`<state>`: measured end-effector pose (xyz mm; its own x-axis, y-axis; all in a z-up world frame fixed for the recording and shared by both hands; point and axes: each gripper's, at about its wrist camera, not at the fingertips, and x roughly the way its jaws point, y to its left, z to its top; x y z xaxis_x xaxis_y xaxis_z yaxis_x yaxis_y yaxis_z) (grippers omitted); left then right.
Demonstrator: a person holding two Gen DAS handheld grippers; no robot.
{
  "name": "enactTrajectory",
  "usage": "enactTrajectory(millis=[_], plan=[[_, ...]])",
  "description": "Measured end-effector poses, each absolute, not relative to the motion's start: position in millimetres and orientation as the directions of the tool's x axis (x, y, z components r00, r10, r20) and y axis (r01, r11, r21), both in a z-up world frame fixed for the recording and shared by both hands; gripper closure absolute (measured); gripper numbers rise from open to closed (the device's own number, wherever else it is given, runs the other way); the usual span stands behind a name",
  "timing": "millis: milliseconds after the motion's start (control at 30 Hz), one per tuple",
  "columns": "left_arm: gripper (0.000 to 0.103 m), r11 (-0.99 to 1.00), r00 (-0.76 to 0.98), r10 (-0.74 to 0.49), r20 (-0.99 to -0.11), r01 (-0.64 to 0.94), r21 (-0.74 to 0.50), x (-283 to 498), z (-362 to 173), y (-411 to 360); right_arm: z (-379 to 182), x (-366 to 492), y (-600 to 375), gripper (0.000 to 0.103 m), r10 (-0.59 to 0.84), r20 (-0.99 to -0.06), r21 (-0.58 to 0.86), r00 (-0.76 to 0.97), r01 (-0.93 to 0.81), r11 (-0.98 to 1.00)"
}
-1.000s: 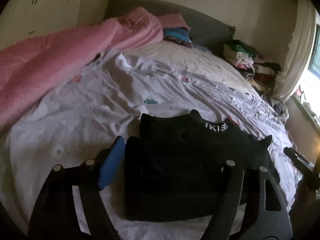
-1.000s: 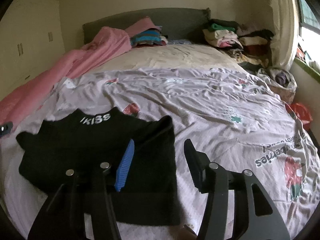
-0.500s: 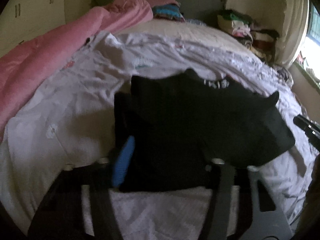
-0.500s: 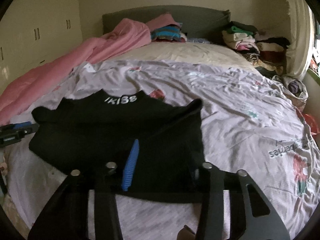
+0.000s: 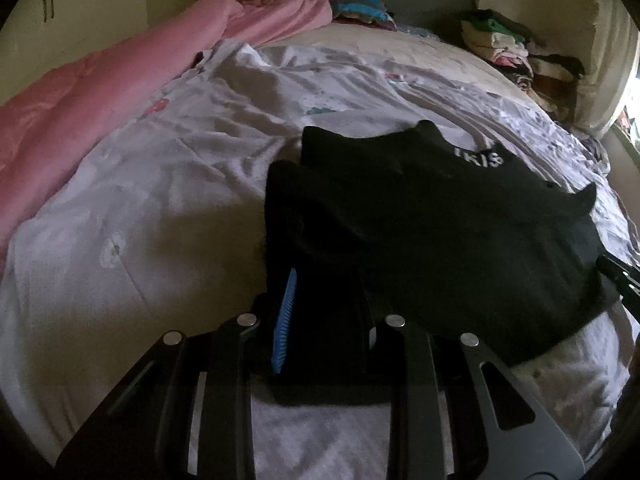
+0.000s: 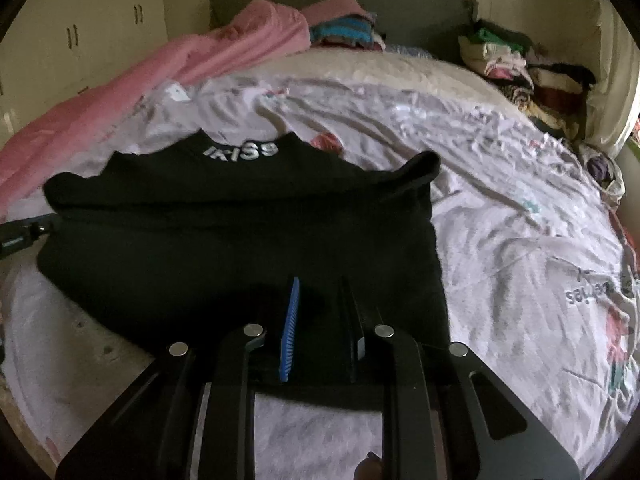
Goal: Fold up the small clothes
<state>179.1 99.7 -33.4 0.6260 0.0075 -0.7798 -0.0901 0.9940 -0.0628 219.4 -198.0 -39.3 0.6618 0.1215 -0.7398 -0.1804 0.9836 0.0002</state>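
Note:
A black garment (image 5: 440,232) with white lettering at its collar lies on the pale printed bedsheet (image 5: 168,184). My left gripper (image 5: 320,316) is shut on its near left hem, the blue pad against the cloth. In the right wrist view the same garment (image 6: 240,232) spreads to the left, and my right gripper (image 6: 320,320) is shut on its near right hem. The hem looks lifted slightly off the sheet. The other gripper's tip shows at the edge of each view.
A pink duvet (image 5: 100,88) lies along the bed's left side. Folded colourful clothes (image 6: 344,32) sit by the grey headboard. A pile of clothes (image 6: 516,64) is stacked at the far right corner. Wardrobe doors (image 6: 80,32) stand at left.
Both grippers moved forward onto the garment's near hem and closed on it. They were open and short of the cloth one second ago.

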Motion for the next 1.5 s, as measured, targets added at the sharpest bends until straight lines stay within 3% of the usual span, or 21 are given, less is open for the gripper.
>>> enactTrajectory(millis=[333, 633, 833, 967, 1000, 1033, 1100, 1433, 1500], plan=[[0.083, 0.988, 0.599, 0.017, -0.801, -0.134, -0.08, 219.7, -39.8, 108.9, -52.7, 285.2, -193.3, 0.085, 0.12, -0.769, 0.019, 0.628, -0.165, 0.986], [0.082, 0.954, 0.625, -0.033, -0.78, -0.213, -0.211, 255.6, -40.8, 127.9, -54.3, 323.6, -200.5, 0.087, 0.145, -0.762, 0.088, 0.631, -0.12, 0.989], [0.069, 0.946, 0.697, -0.031, -0.717, -0.211, -0.247, 252.9, -29.2, 136.0, -52.4, 332.3, -206.4, 0.088, 0.109, -0.737, 0.08, 0.667, -0.074, 0.994], [0.063, 0.934, 0.748, -0.013, -0.664, -0.228, -0.276, 244.1, -14.2, 149.3, -40.5, 325.3, -218.2, 0.086, 0.076, -0.691, 0.069, 0.719, -0.04, 0.997], [0.057, 0.935, 0.743, -0.014, -0.669, -0.228, -0.273, 246.0, -13.9, 150.4, -37.1, 323.3, -223.1, 0.084, 0.06, -0.683, 0.059, 0.728, -0.027, 0.998], [0.056, 0.935, 0.736, -0.017, -0.676, -0.227, -0.271, 247.9, -15.4, 151.6, -35.7, 322.4, -227.1, 0.081, 0.044, -0.681, 0.046, 0.731, -0.017, 0.999], [0.056, 0.933, 0.713, -0.04, -0.7, -0.224, -0.281, 251.6, -23.7, 153.3, -37.1, 324.0, -233.8, 0.063, 0.017, -0.695, 0.018, 0.719, -0.006, 1.0], [0.055, 0.944, 0.649, -0.079, -0.757, -0.194, -0.265, 261.6, -49.3, 148.3, -50.8, 335.6, -249.3, 0.063, 0.035, -0.732, 0.066, 0.681, 0.018, 0.998], [0.061, 0.948, 0.651, -0.074, -0.756, -0.189, -0.255, 260.9, -49.3, 146.5, -53.1, 336.6, -248.1, 0.067, 0.044, -0.734, 0.071, 0.677, 0.012, 0.997]])
